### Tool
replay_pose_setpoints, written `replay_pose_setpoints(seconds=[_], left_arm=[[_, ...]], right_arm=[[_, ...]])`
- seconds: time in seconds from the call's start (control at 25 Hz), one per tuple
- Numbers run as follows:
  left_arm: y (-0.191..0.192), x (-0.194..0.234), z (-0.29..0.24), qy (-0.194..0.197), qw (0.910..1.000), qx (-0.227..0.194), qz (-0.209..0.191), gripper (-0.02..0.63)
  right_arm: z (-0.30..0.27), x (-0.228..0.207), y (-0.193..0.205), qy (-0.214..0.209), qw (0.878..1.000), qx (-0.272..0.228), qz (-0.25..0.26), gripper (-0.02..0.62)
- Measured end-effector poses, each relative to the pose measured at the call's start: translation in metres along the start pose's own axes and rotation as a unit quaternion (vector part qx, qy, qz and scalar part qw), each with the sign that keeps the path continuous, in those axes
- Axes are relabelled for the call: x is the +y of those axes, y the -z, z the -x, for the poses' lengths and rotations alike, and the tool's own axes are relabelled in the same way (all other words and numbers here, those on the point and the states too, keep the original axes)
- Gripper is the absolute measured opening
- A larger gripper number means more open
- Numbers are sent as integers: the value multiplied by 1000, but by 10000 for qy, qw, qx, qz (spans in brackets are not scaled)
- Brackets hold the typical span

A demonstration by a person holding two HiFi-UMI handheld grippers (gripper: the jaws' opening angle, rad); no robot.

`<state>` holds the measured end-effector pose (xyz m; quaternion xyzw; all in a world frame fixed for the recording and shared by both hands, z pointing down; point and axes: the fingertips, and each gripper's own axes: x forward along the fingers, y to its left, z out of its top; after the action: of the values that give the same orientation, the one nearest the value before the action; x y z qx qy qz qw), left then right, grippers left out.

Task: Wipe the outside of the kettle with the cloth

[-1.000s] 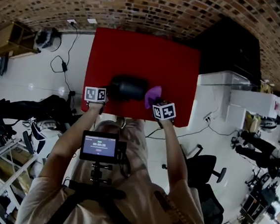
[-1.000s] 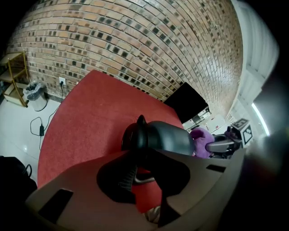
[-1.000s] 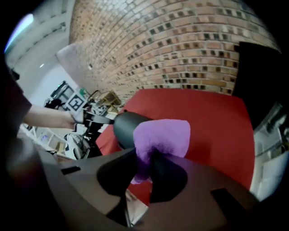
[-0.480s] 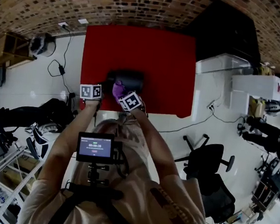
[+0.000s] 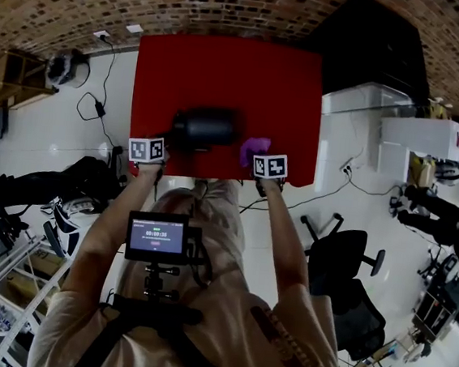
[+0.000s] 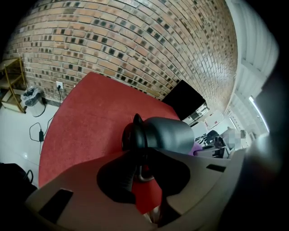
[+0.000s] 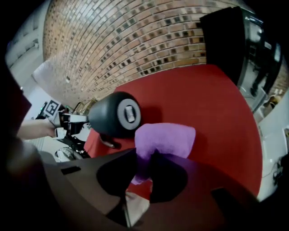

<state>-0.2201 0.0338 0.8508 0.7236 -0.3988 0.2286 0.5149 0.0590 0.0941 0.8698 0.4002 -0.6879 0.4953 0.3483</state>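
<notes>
Two grippers are busy: the left gripper (image 6: 137,168) clamps the handle (image 6: 143,174) of the kettle (image 6: 168,134), which lies sideways on the red worktop (image 5: 249,75). The right gripper (image 7: 145,163) pinches the soft cloth (image 7: 166,139) nearby. The smooth, rigid kettle probably rolls, so the handle is the best hold.

The kettle (image 5: 205,127) lies on its side on the table (image 5: 297,80). The cloth (image 5: 253,148) is just to the kettle's right.

Smooth dark kettle (image 5: 205,127) with a soft sheen, fluffy purple cloth (image 5: 253,148), matt red tabletop (image 5: 249,75), rough brick wall (image 5: 232,8), glossy white floor (image 5: 55,136)
</notes>
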Motion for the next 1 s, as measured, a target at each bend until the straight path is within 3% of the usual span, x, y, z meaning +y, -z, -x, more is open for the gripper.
replay_pose_setpoints(seconds=[0.12,0.2,0.32,0.44,0.6,0.8,0.92,1.0], left_arm=[[-2,-4,1,6,10000,-34,-35,64],[-4,-7,2,-92,9998,-22,-160,60],[-3,-6,3,-298,9991,38,-300,38],[-2,-7,2,-345,9988,70,-336,38],[-3,-6,2,-421,9982,127,-415,38],[-7,-6,3,-462,9979,83,-452,41],[-11,-2,3,-496,9982,23,-338,41],[-9,-1,5,-572,9981,21,-207,40]], right_arm=[[-8,87,1,-814,9948,22,604,83],[-24,146,3,-1399,9875,52,728,83],[-63,203,11,-2021,9780,150,488,83],[-94,220,12,-2378,9710,191,-116,83],[-102,189,8,-2539,9613,47,-1071,81],[-70,78,13,-1826,9640,-526,-1858,81],[-38,1,2,-1455,9520,-1187,-2415,81],[-15,-41,-10,-1340,9463,-1535,-2512,81]])
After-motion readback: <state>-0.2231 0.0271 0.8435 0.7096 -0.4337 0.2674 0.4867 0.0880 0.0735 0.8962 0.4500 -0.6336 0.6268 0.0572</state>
